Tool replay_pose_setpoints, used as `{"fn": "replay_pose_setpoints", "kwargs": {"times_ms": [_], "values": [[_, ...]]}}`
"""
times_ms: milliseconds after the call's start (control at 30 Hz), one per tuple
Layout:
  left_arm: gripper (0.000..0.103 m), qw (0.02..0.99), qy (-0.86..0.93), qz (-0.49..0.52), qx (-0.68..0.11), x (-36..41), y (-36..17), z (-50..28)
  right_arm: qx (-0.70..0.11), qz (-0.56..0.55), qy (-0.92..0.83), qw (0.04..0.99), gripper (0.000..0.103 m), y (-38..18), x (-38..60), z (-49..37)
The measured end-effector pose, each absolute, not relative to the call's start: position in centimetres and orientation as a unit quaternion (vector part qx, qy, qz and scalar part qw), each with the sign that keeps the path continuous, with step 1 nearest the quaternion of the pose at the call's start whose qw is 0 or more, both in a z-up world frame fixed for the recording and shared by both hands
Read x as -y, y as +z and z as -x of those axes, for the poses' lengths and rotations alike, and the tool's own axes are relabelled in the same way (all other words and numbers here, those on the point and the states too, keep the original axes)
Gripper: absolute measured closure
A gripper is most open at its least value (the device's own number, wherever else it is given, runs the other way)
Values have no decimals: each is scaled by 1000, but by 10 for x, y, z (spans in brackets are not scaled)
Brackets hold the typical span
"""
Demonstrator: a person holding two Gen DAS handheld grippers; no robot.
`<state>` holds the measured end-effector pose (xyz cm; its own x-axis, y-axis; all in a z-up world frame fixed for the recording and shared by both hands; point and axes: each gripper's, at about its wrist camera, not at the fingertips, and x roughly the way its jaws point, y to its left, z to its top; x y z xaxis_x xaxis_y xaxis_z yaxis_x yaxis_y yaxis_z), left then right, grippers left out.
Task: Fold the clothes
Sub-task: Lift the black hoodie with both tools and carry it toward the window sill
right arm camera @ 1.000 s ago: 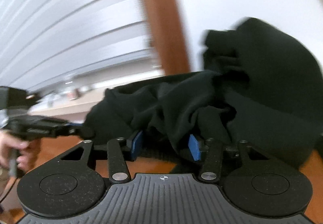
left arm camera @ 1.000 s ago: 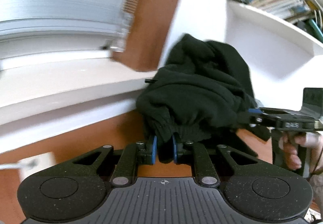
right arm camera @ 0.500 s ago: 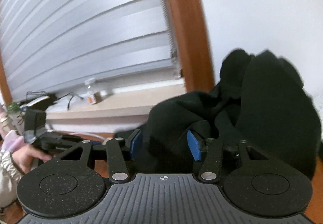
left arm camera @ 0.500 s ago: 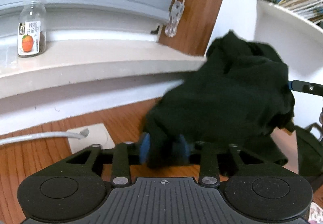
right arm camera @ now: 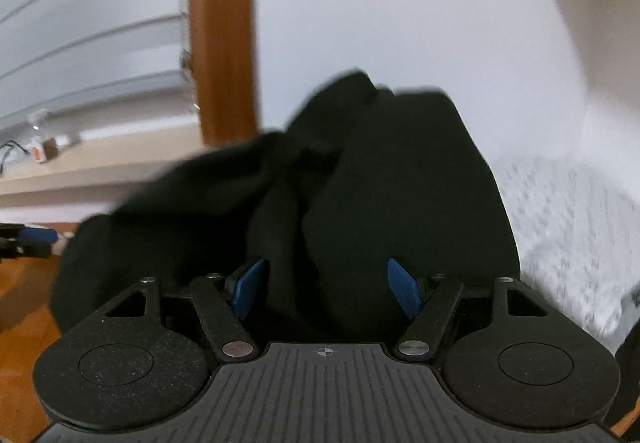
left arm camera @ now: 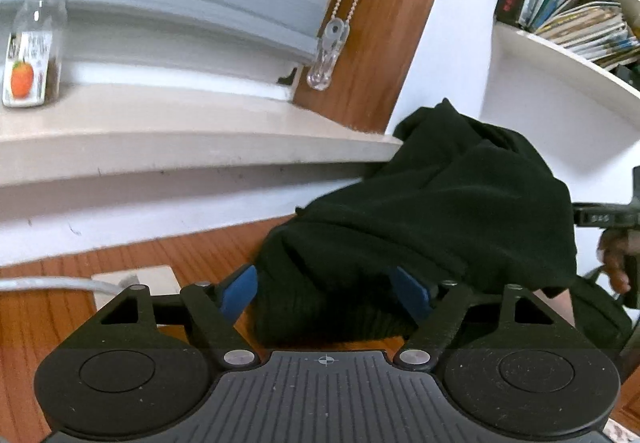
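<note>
On the wooden floor, soft, rumpled black garment, seemingly fleece.

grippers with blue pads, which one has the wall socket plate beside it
The left gripper: a white wall socket plate with a cable sits by its left finger; none shows near the right gripper.

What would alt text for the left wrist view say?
A black garment lies bunched on a wooden floor between the open blue fingers of the left gripper. Behind it, a small bottle stands on a windowsill, with bookshelves to the right.
</note>
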<state>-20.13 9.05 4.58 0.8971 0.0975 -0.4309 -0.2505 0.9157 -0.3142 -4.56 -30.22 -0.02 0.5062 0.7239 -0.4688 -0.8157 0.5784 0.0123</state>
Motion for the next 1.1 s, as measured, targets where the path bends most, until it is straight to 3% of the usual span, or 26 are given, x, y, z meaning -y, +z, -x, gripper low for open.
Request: {"fn": "replay_pose_setpoints", "kwargs": {"times_ms": [167, 300, 367, 500, 667, 733, 767, 800, 933, 1100], "values": [[23, 952, 111, 170, -230, -95, 38, 191, -240, 107, 436, 861, 26, -30, 293, 31], [37, 946, 84, 194, -244, -103, 33, 179, -243, 97, 437, 860, 22, -44, 282, 26], [37, 943, 81, 195, -259, -105, 32, 168, -242, 94, 441, 859, 21, -44, 282, 25], [26, 937, 78, 181, -290, -107, 28, 150, -241, 88, 449, 856, 21, -46, 281, 23], [28, 939, 69, 176, -286, -111, 18, 145, -239, 81, 459, 852, 21, -48, 280, 21], [42, 943, 69, 173, -275, -109, 16, 145, -238, 78, 462, 851, 21, -49, 279, 20], [64, 945, 71, 168, -273, -107, 17, 144, -237, 76, 464, 850, 21, -49, 279, 20], [81, 946, 73, 164, -271, -106, 19, 144, -237, 75, 466, 849, 21, -50, 279, 19], [85, 953, 87, 135, -257, -95, 36, 160, -227, 86, 484, 841, 33, -46, 277, 27], [88, 965, 91, 140, -203, -97, 70, 218, -230, 94, 499, 830, 39, -40, 265, 46]]}}
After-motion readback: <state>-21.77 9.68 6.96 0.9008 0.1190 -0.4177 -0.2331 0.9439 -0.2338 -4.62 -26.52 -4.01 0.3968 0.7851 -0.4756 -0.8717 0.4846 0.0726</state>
